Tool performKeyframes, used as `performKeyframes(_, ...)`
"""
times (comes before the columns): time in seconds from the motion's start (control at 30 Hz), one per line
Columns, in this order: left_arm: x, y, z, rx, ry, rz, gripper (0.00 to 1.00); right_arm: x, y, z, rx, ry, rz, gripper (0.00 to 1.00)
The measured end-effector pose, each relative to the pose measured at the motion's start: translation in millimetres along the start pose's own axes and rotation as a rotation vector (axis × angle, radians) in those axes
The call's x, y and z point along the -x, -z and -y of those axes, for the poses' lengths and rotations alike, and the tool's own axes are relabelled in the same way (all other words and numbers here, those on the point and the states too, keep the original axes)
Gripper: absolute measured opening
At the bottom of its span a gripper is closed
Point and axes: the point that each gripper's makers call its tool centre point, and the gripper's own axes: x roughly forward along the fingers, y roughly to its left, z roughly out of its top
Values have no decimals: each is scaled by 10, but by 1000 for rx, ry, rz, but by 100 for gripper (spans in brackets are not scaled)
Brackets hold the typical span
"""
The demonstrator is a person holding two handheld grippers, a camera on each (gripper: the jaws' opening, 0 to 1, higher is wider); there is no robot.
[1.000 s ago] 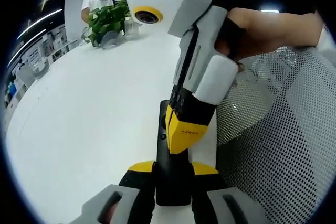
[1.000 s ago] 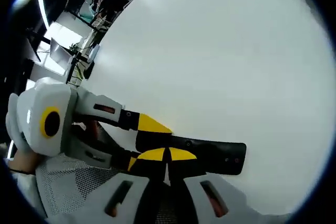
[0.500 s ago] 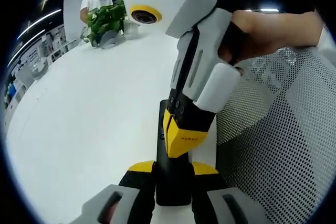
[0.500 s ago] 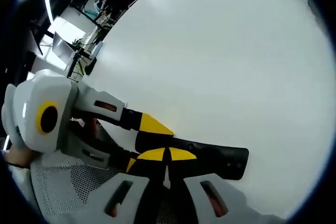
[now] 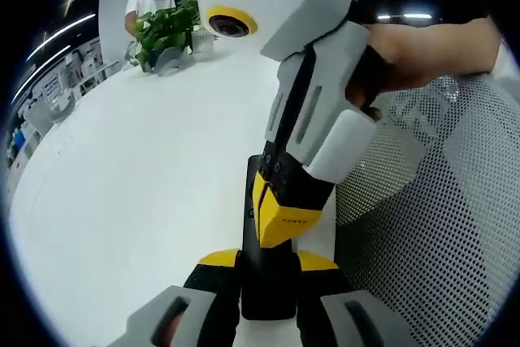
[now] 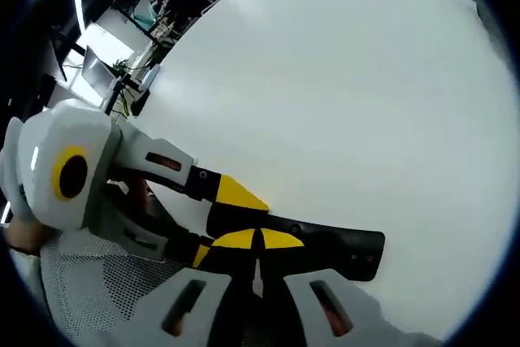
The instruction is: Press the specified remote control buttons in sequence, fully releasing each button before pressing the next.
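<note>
Now pressing a button on the held remote
Left gripper pinches the black remote above the white bench; right gripper, jaws pressed together, bears on it; next, lift fully clear

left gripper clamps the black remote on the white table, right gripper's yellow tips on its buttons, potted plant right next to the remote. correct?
Not quite: the green potted plant stands at the far edge of the white table, not beside the black remote, as the left gripper view shows. Left gripper and right gripper are as stated.
</note>
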Motion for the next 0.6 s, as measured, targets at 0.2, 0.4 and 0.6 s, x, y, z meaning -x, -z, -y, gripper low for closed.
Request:
performKeyframes(0.2,-2,4,8,-23,-5,-4,25,24,-1,-26,15,4,-22,0)
performKeyframes(0.4,-6,4,5,-30,-7,-17,25,151,-146,-69,-9,-25,54,0)
performKeyframes(0.6,-18,0,10,-44,-14,-43,25,357,-277,108,-67,9,148,0)
